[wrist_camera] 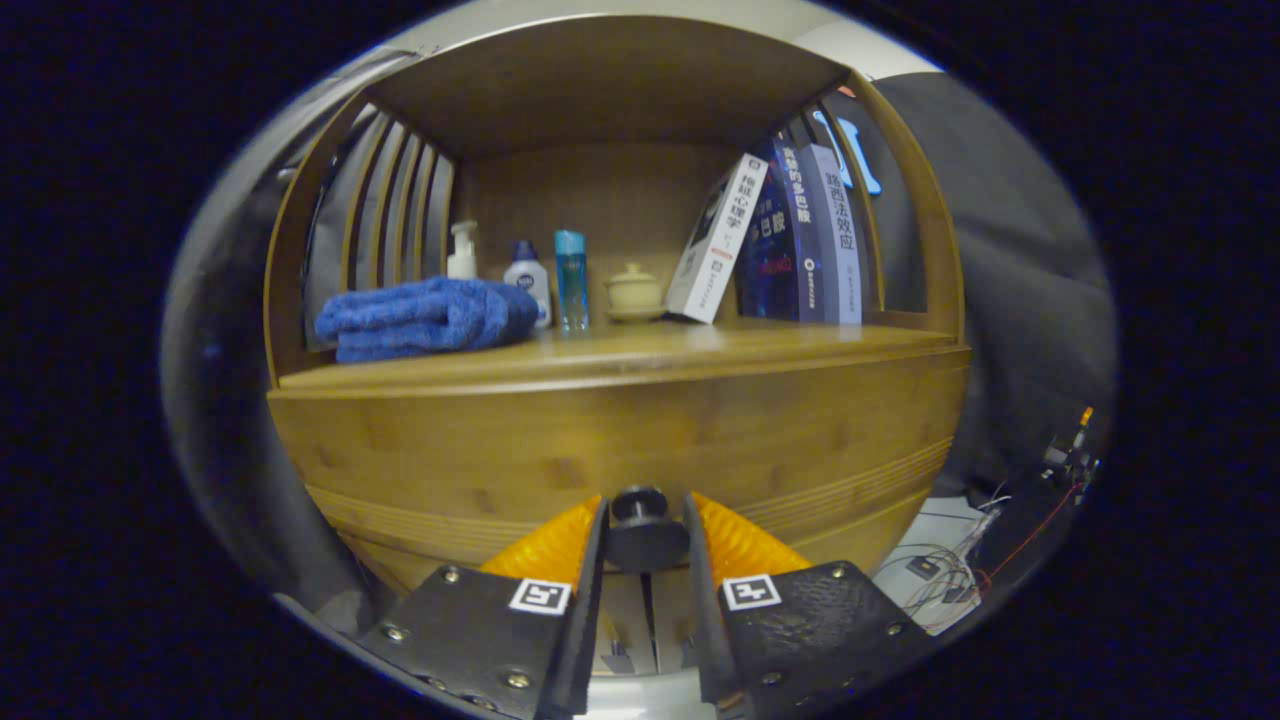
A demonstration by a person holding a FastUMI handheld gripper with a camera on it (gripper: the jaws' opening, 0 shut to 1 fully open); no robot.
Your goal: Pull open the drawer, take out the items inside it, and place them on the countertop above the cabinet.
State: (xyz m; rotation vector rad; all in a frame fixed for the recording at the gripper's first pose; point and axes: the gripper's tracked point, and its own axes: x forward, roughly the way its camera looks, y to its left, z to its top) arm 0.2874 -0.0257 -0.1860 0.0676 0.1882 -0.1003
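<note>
A bamboo cabinet fills the view, its drawer front (620, 440) a wide wooden panel below the countertop (640, 350). A round dark knob (641, 520) sticks out of the drawer front. My gripper (643, 535) has a finger on each side of the knob, both pressing against it. The drawer looks closed, flush with the cabinet, and whatever lies inside it is hidden.
On the countertop lie a folded blue towel (425, 318), a white pump bottle (462, 250), a small white bottle (527, 280), a blue bottle (571, 278), a lidded ceramic cup (634, 291) and leaning books (790, 240). A shelf roof hangs above. Loose wires (950, 570) lie at the cabinet's lower right.
</note>
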